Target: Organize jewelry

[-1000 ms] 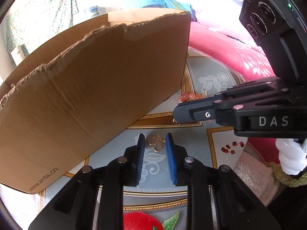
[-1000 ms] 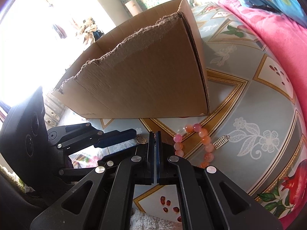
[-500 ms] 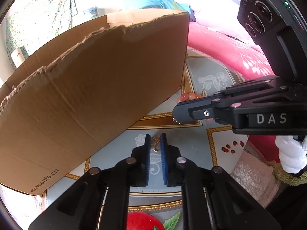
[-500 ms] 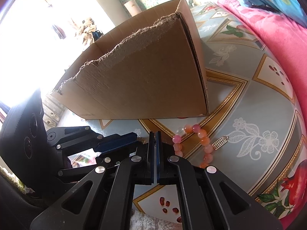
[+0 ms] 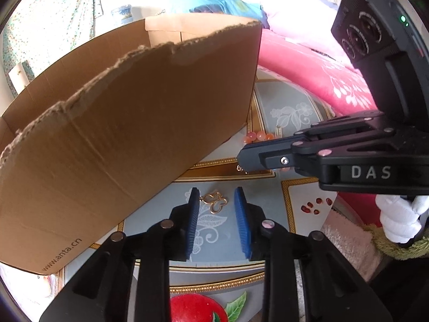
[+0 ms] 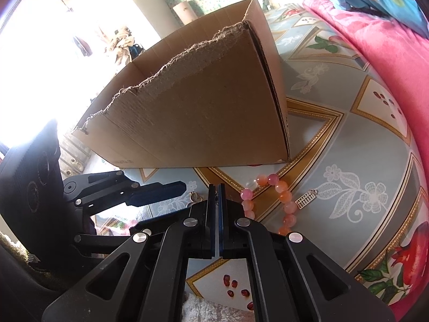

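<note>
A small gold butterfly charm [image 5: 214, 201] lies on the patterned cloth between the blue pads of my left gripper [image 5: 216, 196], which is open and not holding it. A large cardboard box [image 5: 128, 123] stands just left of it and also shows in the right wrist view [image 6: 198, 107]. My right gripper [image 6: 217, 187] is shut with nothing visible between its pads; it reaches in from the right in the left wrist view [image 5: 241, 161]. A pink and orange bead bracelet [image 6: 281, 204] and a small silver abacus charm [image 6: 305, 198] lie to its right.
The patterned tablecloth [image 6: 348, 161] covers the surface. A pink quilt [image 5: 308, 75] lies along the far right. A fluffy mat [image 5: 354, 247] sits at the table's near right. The box's torn top edge rises high above both grippers.
My left gripper narrowed around the gold charm half a second ago and has opened wide again; the charm stays on the cloth. The right gripper has stayed shut and hardly moved.
</note>
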`<state>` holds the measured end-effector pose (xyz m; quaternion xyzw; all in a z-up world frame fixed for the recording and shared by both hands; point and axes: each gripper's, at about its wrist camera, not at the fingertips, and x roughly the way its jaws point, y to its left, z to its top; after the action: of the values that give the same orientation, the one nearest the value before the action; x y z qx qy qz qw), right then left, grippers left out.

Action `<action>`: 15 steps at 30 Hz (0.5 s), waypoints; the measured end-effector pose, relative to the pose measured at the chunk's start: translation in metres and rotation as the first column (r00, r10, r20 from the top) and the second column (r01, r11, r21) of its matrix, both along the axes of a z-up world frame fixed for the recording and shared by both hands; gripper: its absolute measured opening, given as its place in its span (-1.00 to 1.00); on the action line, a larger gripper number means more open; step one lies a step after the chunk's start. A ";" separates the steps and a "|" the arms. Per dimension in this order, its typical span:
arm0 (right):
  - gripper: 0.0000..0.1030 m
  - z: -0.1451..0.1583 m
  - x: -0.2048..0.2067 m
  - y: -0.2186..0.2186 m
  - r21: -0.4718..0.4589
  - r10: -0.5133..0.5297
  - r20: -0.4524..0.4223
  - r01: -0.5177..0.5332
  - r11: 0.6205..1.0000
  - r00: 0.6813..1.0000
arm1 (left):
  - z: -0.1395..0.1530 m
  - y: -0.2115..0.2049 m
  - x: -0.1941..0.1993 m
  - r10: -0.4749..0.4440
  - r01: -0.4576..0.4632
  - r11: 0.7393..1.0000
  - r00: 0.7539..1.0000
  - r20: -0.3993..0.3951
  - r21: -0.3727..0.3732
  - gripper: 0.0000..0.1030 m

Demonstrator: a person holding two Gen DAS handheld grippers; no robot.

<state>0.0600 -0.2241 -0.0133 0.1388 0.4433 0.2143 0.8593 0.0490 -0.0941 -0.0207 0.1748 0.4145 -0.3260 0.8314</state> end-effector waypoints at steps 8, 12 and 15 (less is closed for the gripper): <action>-0.99 -0.001 -0.001 -0.008 0.014 -0.008 -0.002 0.009 1.000 1.000 | -0.004 -0.005 0.007 -0.047 0.047 0.998 0.999 0.004 0.053 -0.62; -0.99 -0.002 -0.001 -0.009 0.021 -0.005 -0.002 0.005 1.000 1.000 | -0.004 -0.006 0.011 -0.075 0.076 0.996 0.997 -0.017 0.056 -0.62; -0.99 -0.003 -0.001 -0.010 0.027 -0.002 -0.002 0.002 1.000 1.000 | -0.003 -0.008 0.016 -0.092 0.094 0.994 0.995 -0.036 0.059 -0.62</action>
<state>0.0593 -0.2338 -0.0161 0.1509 0.4410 0.2195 0.8571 0.0647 -0.1019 -0.0236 0.2137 0.4294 -0.3544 0.8027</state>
